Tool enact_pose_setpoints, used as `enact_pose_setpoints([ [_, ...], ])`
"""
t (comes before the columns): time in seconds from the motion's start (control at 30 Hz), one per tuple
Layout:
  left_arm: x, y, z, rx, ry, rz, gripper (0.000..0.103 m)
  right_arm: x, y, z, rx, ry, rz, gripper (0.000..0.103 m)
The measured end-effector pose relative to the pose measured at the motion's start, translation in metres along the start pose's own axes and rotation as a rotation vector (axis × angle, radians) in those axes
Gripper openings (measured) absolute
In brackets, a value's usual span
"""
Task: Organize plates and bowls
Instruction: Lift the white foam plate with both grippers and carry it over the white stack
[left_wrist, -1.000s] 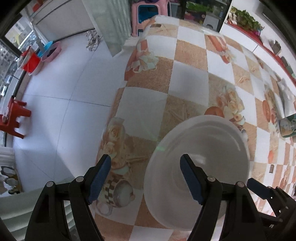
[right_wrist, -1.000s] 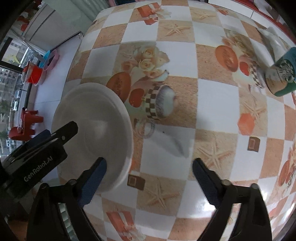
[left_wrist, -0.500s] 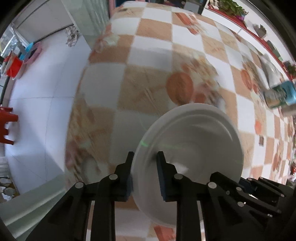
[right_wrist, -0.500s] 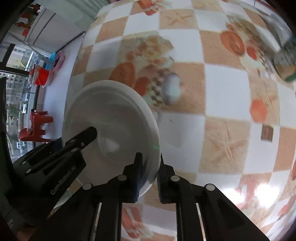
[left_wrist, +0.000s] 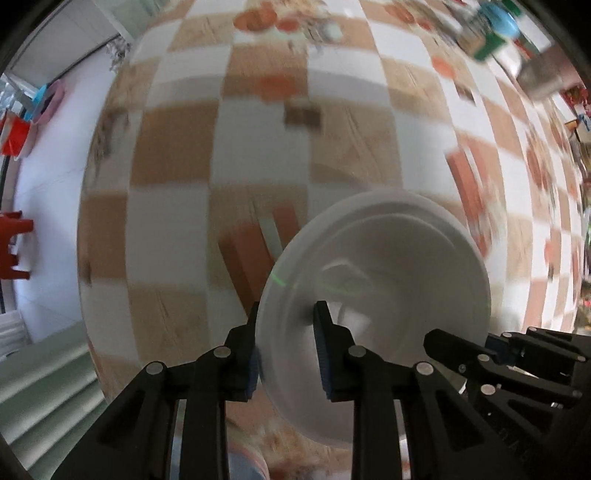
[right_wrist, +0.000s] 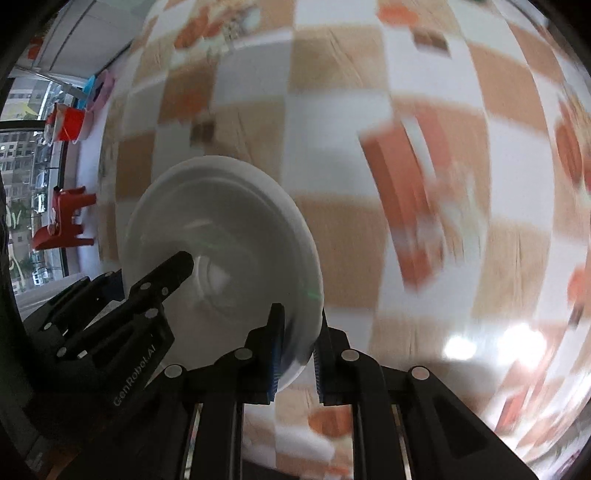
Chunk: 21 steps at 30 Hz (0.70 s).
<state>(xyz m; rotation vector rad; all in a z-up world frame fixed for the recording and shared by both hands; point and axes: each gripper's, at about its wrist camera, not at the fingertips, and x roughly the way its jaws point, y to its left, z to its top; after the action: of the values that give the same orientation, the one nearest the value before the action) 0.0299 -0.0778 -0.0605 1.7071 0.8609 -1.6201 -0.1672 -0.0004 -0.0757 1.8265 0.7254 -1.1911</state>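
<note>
Both tongs (left_wrist: 286, 343) (right_wrist: 297, 347) pinch the white plate's (left_wrist: 391, 266) rim above the blurred checkered tablecloth (left_wrist: 258, 147)

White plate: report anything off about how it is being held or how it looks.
Nothing looks damaged. The white plate is pinched at opposite rims by the left gripper and the right gripper, seemingly held above the checkered tablecloth. Motion blur hides fine detail.
</note>
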Motion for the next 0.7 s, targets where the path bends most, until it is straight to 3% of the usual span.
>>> enact_pose_setpoints([
  [0.13,-0.002,-0.012,-0.032,0.012,0.018,0.011,0.027,0.001,-0.020,-0.031,0.004,0.028,-0.001,0.016],
  [0.3,-0.015,-0.022,-0.053,0.006,0.008,0.011,0.027,-0.009,-0.026,-0.043,-0.013,0.042,0.006,0.016],
  [0.53,-0.049,-0.049,-0.058,0.066,-0.042,0.007,0.027,-0.048,-0.048,-0.063,-0.037,-0.006,-0.002,0.016],
  [0.7,-0.066,-0.081,-0.061,0.183,-0.049,-0.025,0.028,-0.082,-0.078,-0.091,-0.029,-0.058,-0.019,0.016],
])
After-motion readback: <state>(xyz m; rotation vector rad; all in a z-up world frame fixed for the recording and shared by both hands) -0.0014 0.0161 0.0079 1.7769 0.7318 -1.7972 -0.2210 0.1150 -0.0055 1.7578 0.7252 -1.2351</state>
